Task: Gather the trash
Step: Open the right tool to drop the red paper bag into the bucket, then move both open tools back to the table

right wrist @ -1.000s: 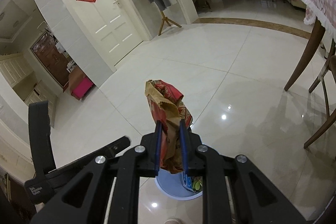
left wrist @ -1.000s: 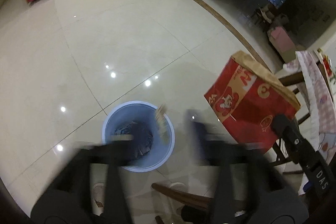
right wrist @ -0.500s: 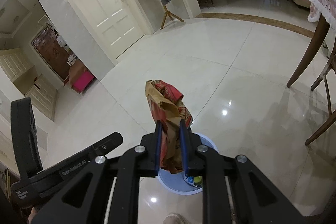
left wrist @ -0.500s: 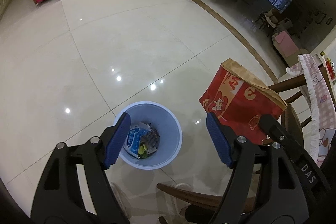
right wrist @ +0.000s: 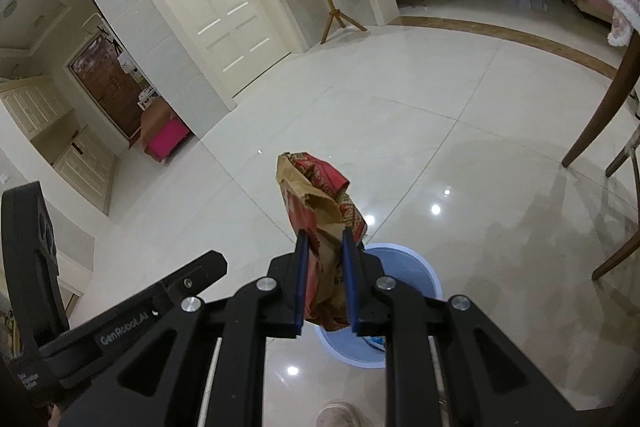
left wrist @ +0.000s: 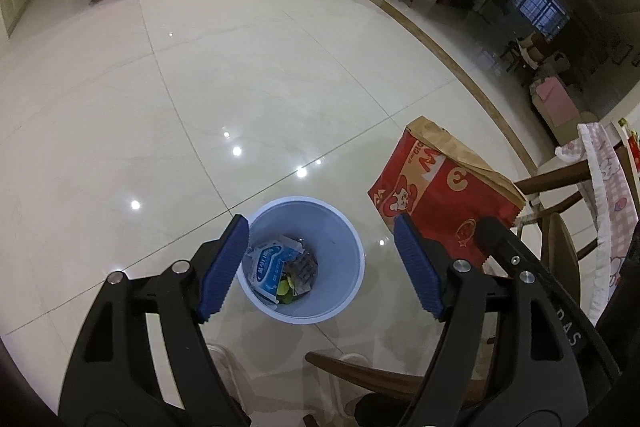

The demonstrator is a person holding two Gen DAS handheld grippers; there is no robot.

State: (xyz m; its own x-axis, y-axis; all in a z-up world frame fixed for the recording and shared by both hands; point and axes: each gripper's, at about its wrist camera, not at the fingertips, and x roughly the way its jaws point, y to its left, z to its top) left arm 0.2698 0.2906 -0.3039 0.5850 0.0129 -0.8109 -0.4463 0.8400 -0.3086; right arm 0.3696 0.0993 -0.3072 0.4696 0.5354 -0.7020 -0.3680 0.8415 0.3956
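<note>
A light blue bin (left wrist: 344, 259) stands on the pale tiled floor and holds a white-and-blue packet (left wrist: 269, 267) and other scraps. My left gripper (left wrist: 320, 263) hovers above the bin, open, with nothing between its blue pads. A red and brown paper bag (left wrist: 444, 195) hangs to the right of the bin. In the right wrist view my right gripper (right wrist: 325, 259) is shut on that paper bag (right wrist: 316, 195), which sticks up between the pads, above the bin (right wrist: 412, 267).
A dark wooden chair (left wrist: 404, 379) stands close below the bin. A table with a pink checked cloth (left wrist: 608, 187) is at the right. A person's shoe (right wrist: 340, 413) shows at the bottom. A pink stool (right wrist: 164, 139) and a coat stand (right wrist: 336, 15) stand far off.
A scrap seen at the bin's rim a second ago now lies inside the bin. The left gripper's blur has cleared and it has shifted over the bin. The bag has drifted toward the bin.
</note>
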